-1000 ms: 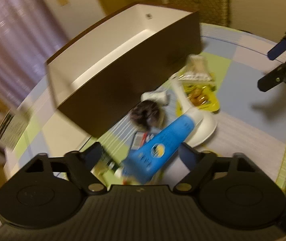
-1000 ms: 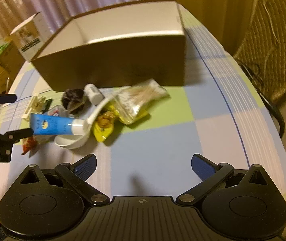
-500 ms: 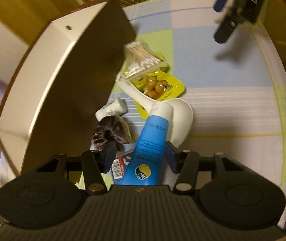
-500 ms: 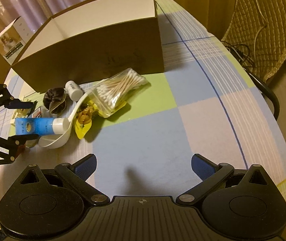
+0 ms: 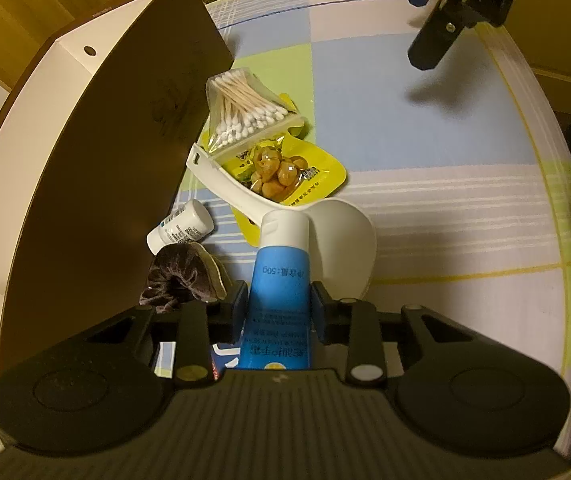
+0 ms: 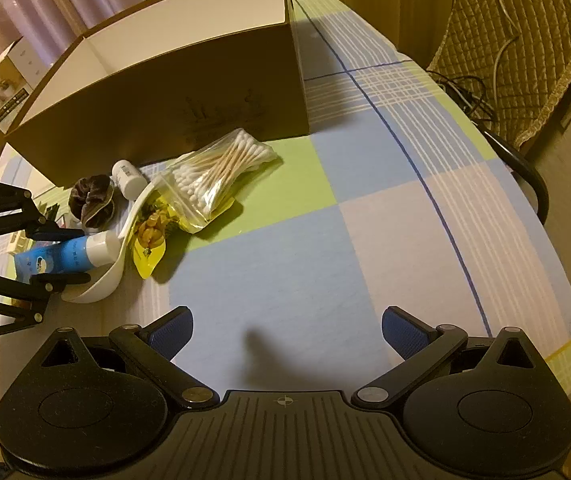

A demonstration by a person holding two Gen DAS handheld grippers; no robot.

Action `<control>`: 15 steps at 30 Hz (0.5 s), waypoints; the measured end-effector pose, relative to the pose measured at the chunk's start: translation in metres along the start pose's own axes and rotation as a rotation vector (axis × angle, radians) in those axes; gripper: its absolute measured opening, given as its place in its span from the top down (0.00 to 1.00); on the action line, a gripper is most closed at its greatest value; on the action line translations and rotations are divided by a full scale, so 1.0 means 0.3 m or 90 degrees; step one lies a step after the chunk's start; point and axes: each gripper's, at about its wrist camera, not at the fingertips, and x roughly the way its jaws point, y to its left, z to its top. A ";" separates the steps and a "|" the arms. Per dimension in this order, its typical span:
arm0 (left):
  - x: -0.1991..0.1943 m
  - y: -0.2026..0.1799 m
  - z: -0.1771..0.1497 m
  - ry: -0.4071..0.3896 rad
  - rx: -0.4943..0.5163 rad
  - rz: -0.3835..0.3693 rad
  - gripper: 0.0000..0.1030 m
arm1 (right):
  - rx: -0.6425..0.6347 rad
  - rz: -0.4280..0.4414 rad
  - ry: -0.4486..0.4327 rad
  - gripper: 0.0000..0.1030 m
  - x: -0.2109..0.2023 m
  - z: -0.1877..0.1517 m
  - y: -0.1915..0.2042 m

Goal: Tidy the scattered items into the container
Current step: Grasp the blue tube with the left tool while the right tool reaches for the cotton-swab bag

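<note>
a checked tablecloth [image 6: 325, 248] carries a brown box [image 6: 189, 92], open and white inside. the left gripper [image 5: 278, 307] is clamped on a blue hand cream tube [image 5: 281, 280] lying across a white scoop [image 5: 337, 240] beside the box. the right gripper [image 6: 287, 330] hovers spread wide, holding nothing.

The blue tube [image 5: 281, 276] reads "50g"; the right gripper's [image 5: 445, 20] body shows "DA".

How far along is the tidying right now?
Nothing looks done: the box shows only bare white walls inside. In hand: the left hand-held gripper is closed around the blue tube. Left on the table: cotton swab bag, snack packet, white spoon, small bottle, scrunchie.
</note>
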 end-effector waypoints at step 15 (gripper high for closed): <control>-0.201 0.090 -0.074 -0.054 -0.259 0.066 0.73 | 0.018 0.064 -0.012 0.00 0.019 0.062 0.022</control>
